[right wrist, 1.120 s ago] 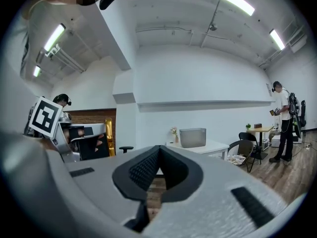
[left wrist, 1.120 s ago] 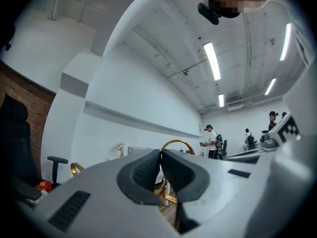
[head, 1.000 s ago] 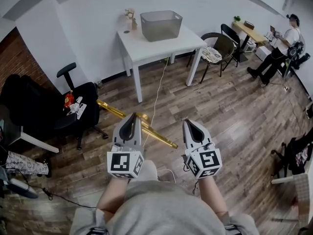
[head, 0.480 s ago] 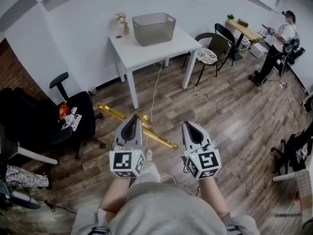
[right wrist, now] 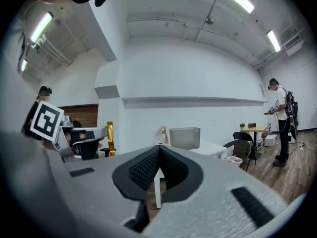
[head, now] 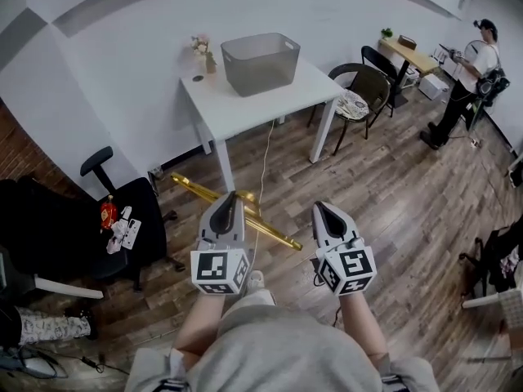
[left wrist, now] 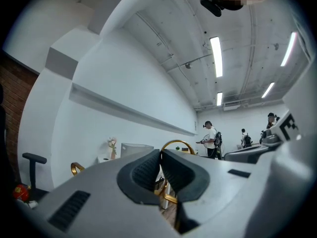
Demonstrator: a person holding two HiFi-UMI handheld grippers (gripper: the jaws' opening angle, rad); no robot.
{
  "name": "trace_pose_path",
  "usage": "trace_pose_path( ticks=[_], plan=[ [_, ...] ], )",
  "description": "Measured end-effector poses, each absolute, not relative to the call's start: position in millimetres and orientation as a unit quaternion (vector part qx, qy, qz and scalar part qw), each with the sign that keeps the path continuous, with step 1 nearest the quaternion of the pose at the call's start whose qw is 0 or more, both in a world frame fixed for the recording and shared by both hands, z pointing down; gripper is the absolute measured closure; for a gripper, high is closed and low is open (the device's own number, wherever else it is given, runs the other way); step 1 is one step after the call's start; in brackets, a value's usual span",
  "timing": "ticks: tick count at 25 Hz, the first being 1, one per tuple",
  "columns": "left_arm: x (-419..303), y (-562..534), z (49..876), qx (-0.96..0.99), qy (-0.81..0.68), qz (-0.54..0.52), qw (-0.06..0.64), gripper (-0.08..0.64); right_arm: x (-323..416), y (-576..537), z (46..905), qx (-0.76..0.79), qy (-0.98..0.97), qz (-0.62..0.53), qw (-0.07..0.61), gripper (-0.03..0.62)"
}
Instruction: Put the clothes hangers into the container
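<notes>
Jaws of the left gripper (head: 228, 198) pinch a gold clothes hanger (head: 274, 233) above the floor, those of the right gripper (head: 324, 208) are pressed together empty, and the grey container (head: 260, 62) stands well ahead on the white surface (head: 245, 109).

In the head view the body of the left tongs (head: 229, 196) covers the middle of the gold hanger (head: 274, 233). In the left gripper view only its hook arc and a scrap of bar show past the closed pads. The container (head: 260, 62) at 12 o'clock on the bench (head: 245, 109) hides its inside. At 9 o'clock a black shape (head: 41, 227) is cut by the edge. The small items (head: 120, 225) on the office chair (head: 147, 219) beside it are too small to name, as is whatever the person (head: 478, 64) at 2 o'clock holds.
</notes>
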State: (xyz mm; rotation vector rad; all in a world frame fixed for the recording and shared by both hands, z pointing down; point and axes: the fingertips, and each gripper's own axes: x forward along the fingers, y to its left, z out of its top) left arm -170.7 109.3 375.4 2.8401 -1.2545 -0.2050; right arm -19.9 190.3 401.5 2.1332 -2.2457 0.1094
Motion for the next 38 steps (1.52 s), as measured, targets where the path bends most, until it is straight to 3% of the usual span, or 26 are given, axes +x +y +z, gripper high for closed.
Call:
trace_pose_path(
  ticks=[22, 38],
  plan=[
    [-143.7, -94.0, 380.3, 0.919, -0.387, -0.065, 0.032, 0.543, 1.9, -10.1, 401.5, 0.698, -0.715, 0.034, 0.035, 0.595],
    [-88.7, -173.4, 364.7, 0.928, -0.366, -0.071, 0.014, 0.543, 32.6, -80.6, 409.6, 0.692, -0.72, 0.04, 0.032, 0.595]
  ],
)
